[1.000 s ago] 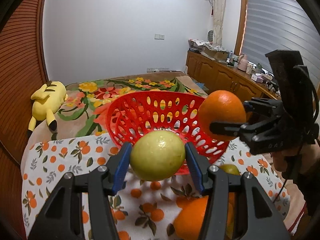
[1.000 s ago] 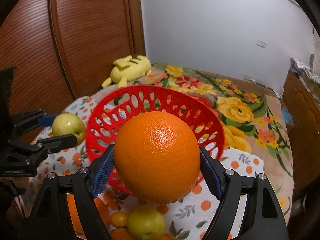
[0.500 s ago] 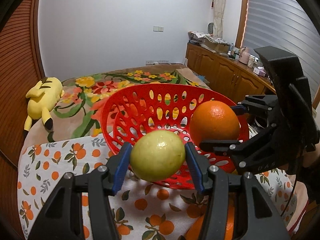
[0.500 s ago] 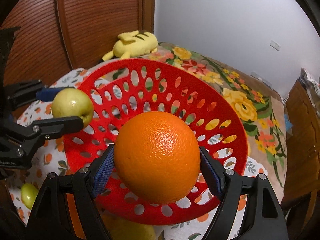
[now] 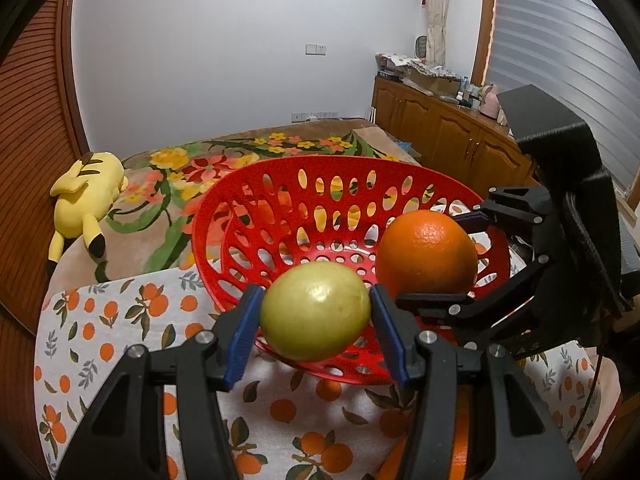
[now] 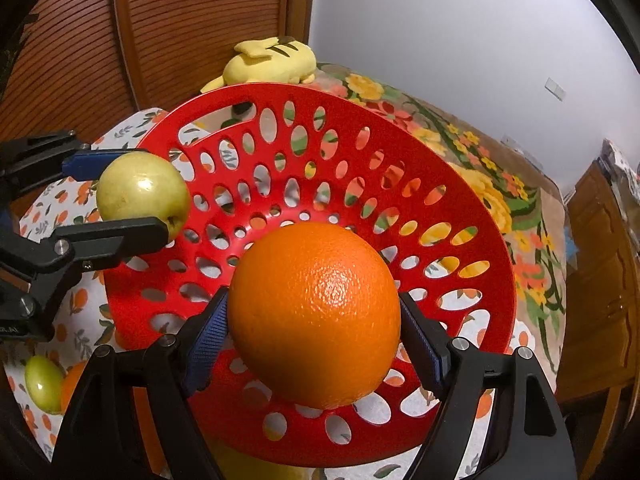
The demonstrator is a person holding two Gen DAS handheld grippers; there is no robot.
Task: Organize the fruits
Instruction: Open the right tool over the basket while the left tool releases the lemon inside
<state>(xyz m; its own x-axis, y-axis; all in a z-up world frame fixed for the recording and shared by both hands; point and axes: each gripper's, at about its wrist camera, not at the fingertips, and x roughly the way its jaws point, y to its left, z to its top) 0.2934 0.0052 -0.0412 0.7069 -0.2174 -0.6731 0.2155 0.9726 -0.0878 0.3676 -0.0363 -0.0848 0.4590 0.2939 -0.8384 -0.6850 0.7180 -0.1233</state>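
Observation:
My left gripper (image 5: 316, 322) is shut on a yellow-green apple (image 5: 315, 316) and holds it at the near rim of the red perforated basket (image 5: 280, 196). My right gripper (image 6: 316, 322) is shut on a large orange (image 6: 316, 316) and holds it above the inside of the basket (image 6: 460, 184). In the left wrist view the orange (image 5: 426, 254) hangs over the basket's right side. In the right wrist view the apple (image 6: 142, 192) is at the basket's left rim.
The basket stands on a white cloth with orange prints (image 5: 100, 344). More fruit lies on the cloth: a green one (image 6: 42, 384) and an orange (image 5: 460, 444). A yellow plush toy (image 5: 86, 192) lies on the flowered blanket behind. Wooden cabinets (image 5: 452, 136) stand at the right.
Both grippers moved forward and down toward the basket. The orange went from above the right rim to low over the basket's inside. The apple came to the near rim.

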